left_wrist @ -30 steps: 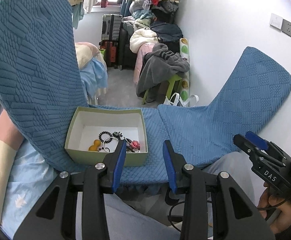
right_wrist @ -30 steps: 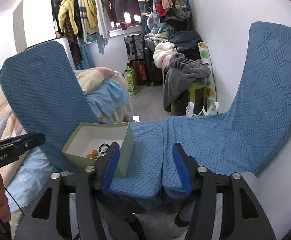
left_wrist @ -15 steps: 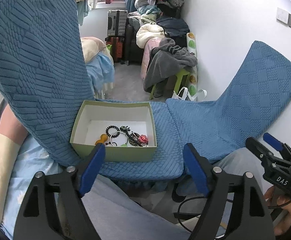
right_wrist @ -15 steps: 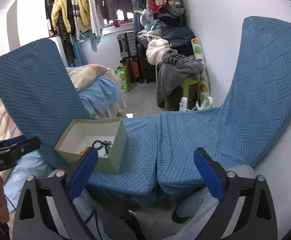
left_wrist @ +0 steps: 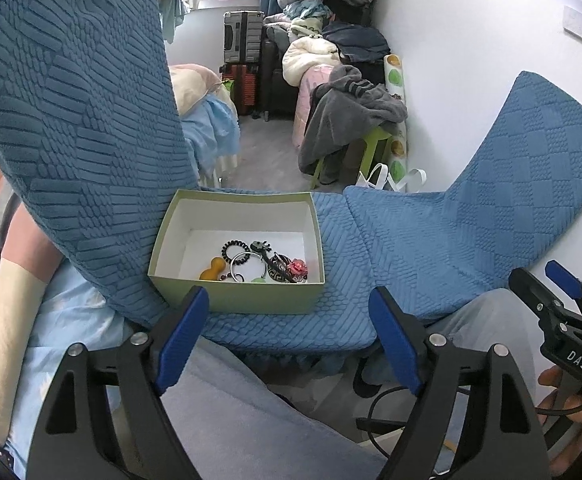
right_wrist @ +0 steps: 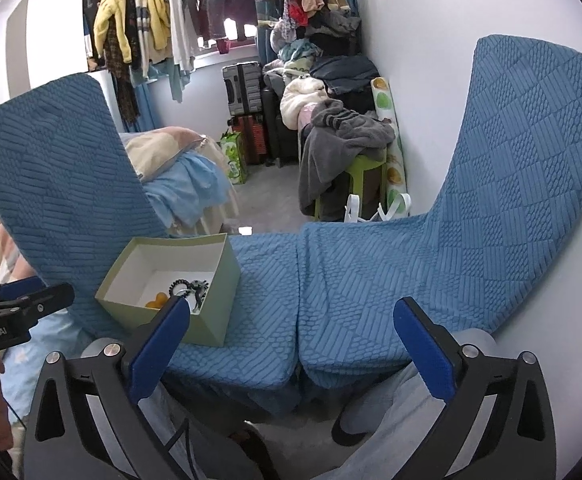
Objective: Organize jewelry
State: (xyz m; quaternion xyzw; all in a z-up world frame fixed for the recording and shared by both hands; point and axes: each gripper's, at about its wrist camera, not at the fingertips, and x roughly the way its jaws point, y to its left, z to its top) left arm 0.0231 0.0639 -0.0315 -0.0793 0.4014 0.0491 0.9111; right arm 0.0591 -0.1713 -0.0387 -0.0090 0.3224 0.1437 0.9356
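A green box (left_wrist: 235, 300) sits in the middle of the left-wrist picture, on a blue padded cushion (left_wrist: 351, 280) whose two ends curve up at the left and right of the frame. The box has no lid, so it is easy to reach in from above. Down on its white floor is a small heap of jewelry (left_wrist: 263, 264): black coil rings, a silver ring, an orange bead shape and something pink, all bunched toward the near wall. They look mixed up, which is likely why they need sorting. The left tongs (left_wrist: 287, 324) hang low in the frame, just in front of the box. Their blue tips have just been opening and now stand wide apart, with nothing between them. The right tongs (right_wrist: 291, 340) point at the bare cushion in the middle of the right-wrist picture, with the box off to the lower left. They too have just been opening, very wide, and hold nothing. Both seem ready to pick a piece.
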